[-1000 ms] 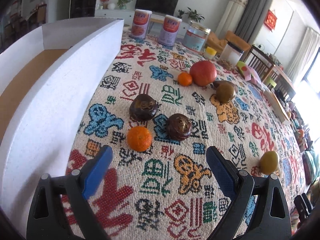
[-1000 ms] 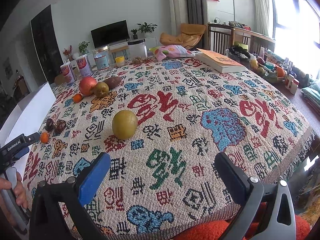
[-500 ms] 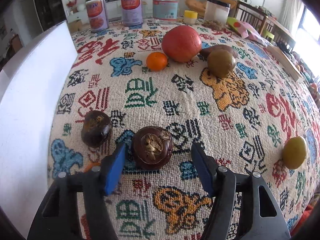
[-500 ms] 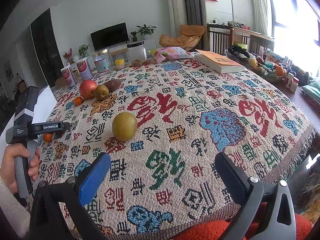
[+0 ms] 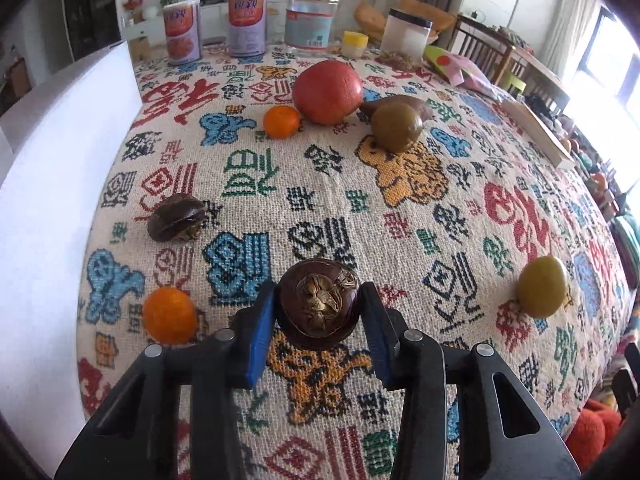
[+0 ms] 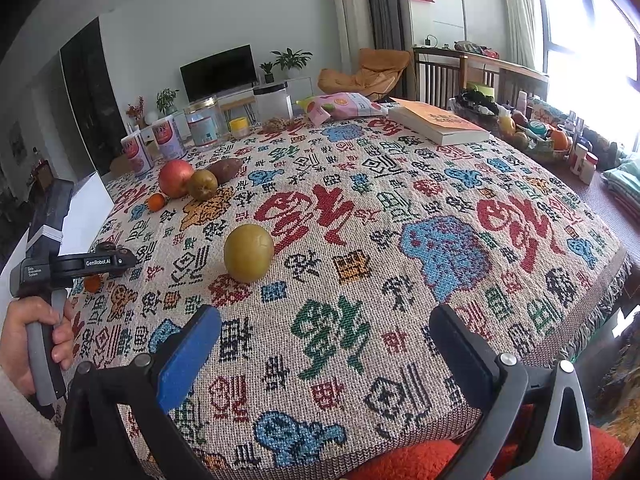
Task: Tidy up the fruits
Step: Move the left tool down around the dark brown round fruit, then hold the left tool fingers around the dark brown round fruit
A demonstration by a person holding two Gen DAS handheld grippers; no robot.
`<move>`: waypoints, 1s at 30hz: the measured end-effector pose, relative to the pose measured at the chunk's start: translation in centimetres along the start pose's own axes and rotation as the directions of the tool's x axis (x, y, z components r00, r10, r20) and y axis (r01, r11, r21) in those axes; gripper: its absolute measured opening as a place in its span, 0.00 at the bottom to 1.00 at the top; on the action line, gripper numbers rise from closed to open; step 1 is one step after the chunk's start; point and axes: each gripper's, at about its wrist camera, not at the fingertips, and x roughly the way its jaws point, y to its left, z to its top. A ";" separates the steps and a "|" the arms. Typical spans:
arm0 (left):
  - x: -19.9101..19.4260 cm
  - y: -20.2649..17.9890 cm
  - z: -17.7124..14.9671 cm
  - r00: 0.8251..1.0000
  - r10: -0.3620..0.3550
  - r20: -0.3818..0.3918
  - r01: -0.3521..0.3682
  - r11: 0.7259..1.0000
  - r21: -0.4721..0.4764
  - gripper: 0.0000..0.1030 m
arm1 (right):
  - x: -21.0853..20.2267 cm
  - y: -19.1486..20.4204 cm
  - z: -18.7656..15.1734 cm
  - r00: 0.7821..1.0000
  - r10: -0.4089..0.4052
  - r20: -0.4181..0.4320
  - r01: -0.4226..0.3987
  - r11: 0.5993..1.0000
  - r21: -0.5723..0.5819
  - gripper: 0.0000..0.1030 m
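One dark brown fruit point(image 5: 318, 304) sits pinched between the left gripper point(image 5: 318, 322) pads, whose jaws have just been closing from wide apart; pickup looks ready. Just left of it lies a small orange point(image 5: 170, 314), beyond that the white box point(image 5: 52, 184). Right gripper point(image 6: 324, 354) hangs spread, empty. Gripper body reads "GenRobot.AI".

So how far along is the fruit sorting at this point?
Early: no fruit looks put away in these views. In hand: the left gripper has just been closing around a dark brown water chestnut, pads at its sides. The right gripper is open. On the tablecloth remain another chestnut, two tangerines, a red fruit and two green fruits.
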 end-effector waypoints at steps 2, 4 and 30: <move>-0.6 -1.3 -1.0 1.000 -0.025 0.001 0.025 0.999 0.027 0.41 | 0.0 0.0 0.0 1.000 0.000 0.000 0.000 1.000 0.001 1.00; -0.7 -2.4 -2.0 0.999 -0.035 0.002 0.035 0.998 0.048 0.41 | 0.0 0.0 0.0 1.000 0.001 -0.001 -0.001 1.000 0.000 1.00; 1.5 -3.6 -3.8 0.992 0.107 0.074 -0.113 0.990 0.085 0.92 | -0.1 -0.5 0.0 1.000 0.006 -0.001 -0.006 1.000 0.013 1.00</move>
